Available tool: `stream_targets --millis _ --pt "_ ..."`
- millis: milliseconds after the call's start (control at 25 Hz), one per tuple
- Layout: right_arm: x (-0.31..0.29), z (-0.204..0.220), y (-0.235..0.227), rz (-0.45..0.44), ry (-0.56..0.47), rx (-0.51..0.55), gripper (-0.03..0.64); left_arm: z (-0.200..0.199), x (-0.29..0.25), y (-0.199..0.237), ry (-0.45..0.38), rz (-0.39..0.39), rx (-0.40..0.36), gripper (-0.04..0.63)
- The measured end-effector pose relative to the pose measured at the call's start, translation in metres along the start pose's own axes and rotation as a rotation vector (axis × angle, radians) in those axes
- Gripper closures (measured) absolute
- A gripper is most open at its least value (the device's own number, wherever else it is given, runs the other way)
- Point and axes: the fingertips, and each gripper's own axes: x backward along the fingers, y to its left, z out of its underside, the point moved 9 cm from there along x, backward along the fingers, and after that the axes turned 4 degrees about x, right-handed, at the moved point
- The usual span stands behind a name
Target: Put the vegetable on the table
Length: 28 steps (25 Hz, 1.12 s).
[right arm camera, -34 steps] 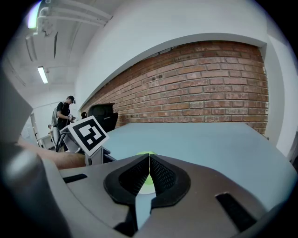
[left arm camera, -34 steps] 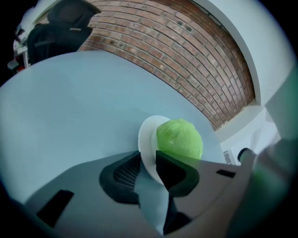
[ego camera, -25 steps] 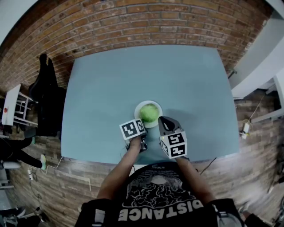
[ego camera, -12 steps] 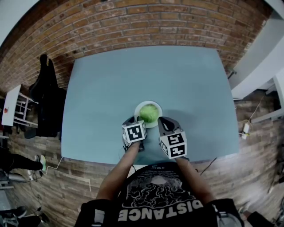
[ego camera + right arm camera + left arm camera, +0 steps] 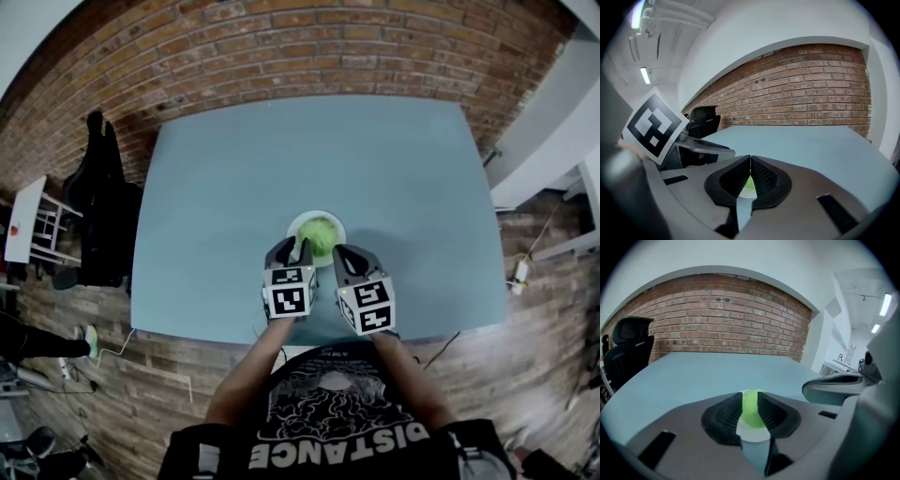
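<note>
Nearest to me are my two tools, side by side at the front edge of the table (image 5: pixel 234 187). My right gripper (image 5: pixel 345 251) is clenched: its tips meet, nothing is between them, and it waits just beside the plate (image 5: pixel 298 223). My left gripper (image 5: pixel 292 247) is released only a little. A narrow gap stands between its jaws and it grasps nothing. Through this gap I see the vegetable (image 5: pixel 322 234), so I am aimed straight at it from the near left side of the plate.

The vegetable is a round green head. It lies on the white plate, near the front middle of the table, not yet on the table itself. I cannot tell if it is a cabbage or a lettuce.

I think it is light, a bit soft outside and firmer inside, and it can roll. I would open the left jaws much wider and take it across its widest part, with moderate pressure so the leaves do not bruise or slip.

Beyond the plate the table runs to a chair (image 5: pixel 628 348) and a wall (image 5: pixel 726 315).
</note>
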Motion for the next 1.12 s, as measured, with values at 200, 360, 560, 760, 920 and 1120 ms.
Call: stream_targets --millis 200,360,560,760,920,1120 --pt "0.001 -0.002 0.002 -0.001 -0.006 -0.002 0.607 -0.006 0.008 -0.016 -0.028 0.108 -0.031 0.494" --pt "0.003 -0.004 0.006 -0.004 -0.014 -0.009 0.607 -0.007 0.016 -0.019 -0.066 0.104 -0.067 0.495" --pt "0.008 -0.006 0.011 0.001 -0.026 -0.005 0.607 -0.005 0.027 -0.020 -0.108 0.095 -0.073 0.572" --pt "0.013 -0.004 0.014 0.006 -0.032 -0.002 0.607 -0.004 0.034 -0.024 -0.132 0.119 -0.067 0.572" --pt "0.018 -0.005 0.019 0.013 -0.042 0.002 0.607 0.000 0.041 -0.027 -0.127 0.130 -0.083 0.595" --pt "0.025 -0.005 0.023 0.019 -0.061 0.008 0.607 0.004 0.049 -0.033 -0.135 0.143 -0.098 0.595"
